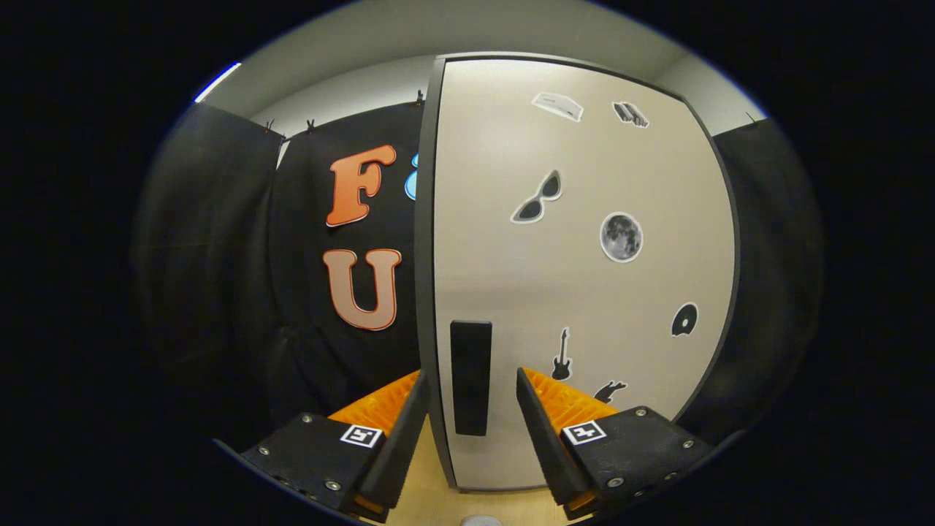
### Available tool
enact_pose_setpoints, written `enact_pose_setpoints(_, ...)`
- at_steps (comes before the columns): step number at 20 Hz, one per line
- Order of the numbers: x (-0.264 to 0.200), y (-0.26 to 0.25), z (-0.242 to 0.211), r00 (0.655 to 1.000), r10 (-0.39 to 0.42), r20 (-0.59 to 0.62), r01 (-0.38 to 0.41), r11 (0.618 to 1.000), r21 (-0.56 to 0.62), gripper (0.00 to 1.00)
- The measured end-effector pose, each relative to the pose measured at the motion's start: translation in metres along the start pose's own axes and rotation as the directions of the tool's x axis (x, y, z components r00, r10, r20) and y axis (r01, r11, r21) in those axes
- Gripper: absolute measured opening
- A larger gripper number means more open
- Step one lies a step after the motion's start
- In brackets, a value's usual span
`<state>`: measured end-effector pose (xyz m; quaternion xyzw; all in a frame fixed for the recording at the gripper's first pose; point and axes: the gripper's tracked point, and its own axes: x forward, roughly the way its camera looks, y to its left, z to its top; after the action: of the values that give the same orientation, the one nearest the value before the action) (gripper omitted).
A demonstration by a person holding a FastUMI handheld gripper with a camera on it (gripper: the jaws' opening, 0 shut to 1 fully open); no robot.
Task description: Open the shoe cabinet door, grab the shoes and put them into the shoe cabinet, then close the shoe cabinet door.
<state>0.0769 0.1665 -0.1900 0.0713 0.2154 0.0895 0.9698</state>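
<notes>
The right finger of the gripper (471, 398) is covering the lower part of the shoe cabinet door (584, 292), low in the frame, and is hiding part of a small dark sticker (610, 391) beside it. The left finger is standing past the door's left edge and hiding the foot of it. The black handle (470, 376) is lying between the spread fingers; whether they are touching it, I cannot tell. The two stickers (559, 107) in the upper middle are too small to identify. The door is hiding the inside of the cabinet completely.
</notes>
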Motion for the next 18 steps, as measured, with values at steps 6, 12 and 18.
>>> enact_pose_setpoints(6,0.034,0.0,-0.026,0.996,-0.05,-0.078,0.054,0.997,0.062,0.53)
enact_pose_setpoints(12,0.035,0.002,-0.031,0.994,-0.057,-0.097,0.067,0.991,0.113,0.34)
enact_pose_setpoints(18,0.017,0.0,-0.035,0.994,0.011,-0.105,0.003,0.992,0.128,0.23)
